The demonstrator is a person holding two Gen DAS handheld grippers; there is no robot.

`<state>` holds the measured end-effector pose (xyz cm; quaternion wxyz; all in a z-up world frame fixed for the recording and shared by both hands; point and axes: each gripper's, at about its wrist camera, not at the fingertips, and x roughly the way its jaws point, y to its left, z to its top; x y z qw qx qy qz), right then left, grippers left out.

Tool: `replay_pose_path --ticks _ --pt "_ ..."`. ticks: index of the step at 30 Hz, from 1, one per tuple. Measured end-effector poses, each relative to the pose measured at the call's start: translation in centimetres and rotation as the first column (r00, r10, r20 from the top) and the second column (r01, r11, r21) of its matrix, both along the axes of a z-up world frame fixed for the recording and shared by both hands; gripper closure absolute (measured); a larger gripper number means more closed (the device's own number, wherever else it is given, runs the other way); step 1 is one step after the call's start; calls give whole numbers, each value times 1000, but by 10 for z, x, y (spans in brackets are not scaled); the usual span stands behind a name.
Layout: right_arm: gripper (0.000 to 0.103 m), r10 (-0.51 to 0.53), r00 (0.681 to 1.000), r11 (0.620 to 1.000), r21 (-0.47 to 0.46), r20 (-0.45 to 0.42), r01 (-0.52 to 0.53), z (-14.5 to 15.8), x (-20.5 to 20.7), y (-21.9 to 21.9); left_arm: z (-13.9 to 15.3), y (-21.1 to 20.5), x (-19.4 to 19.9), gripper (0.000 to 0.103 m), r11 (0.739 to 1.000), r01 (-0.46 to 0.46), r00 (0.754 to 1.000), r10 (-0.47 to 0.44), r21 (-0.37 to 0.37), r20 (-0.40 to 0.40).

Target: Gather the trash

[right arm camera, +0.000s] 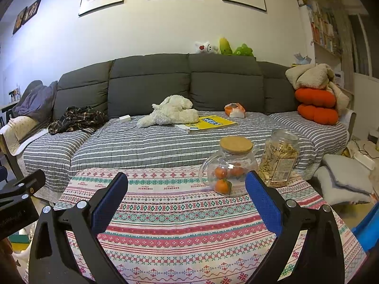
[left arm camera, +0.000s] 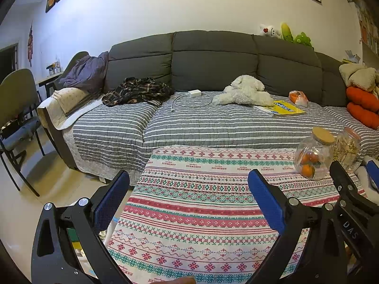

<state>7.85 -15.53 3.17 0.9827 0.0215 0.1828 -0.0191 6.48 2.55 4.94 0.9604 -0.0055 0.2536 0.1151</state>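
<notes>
Plush dog (right arm camera: pixel 174 112) on sofa (right arm camera: pixel 151 139)

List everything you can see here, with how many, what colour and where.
Sofa: one, dark grey, against the wall, striped cover on the seat.
Table: one, patterned cloth, in front of the sofa.
Plaid shirt: one, dark, left seat.
Charger: one, white, with cable, middle seat.
Plush dog: one, white, middle seat.
Book: one, yellow, beside the dog.
Wrapper: one, orange and white, seat behind the book.
Glass pot: one, cork lid, oranges inside, on the table.
Snack jar: one, clear, right of the pot.
Cushions: two, orange, right seat.
Left gripper: open, over the table.
Right gripper: open, over the table.
</notes>
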Motion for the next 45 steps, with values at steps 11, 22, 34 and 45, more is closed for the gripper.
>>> replay_pose_path --ticks 11,22,34,45 --pt "7 -1 1000 1000 4 -7 1 0 1 -1 0 1 0 7 1000 3 1000 -3 1 -2" --pt "7 3 1000 1000 13 -19 -2 -2 2 -2 0 0 -1 7 1000 6 1000 -6 8 2" --pt "7 9 999 1000 26 -30 -9 -5 3 -3 0 0 -1 7 1000 7 1000 -7 16 4" --pt "7 18 999 999 30 -37 -17 -6 4 -1 -1 1 -1 7 1000 4 1000 -4 18 4"
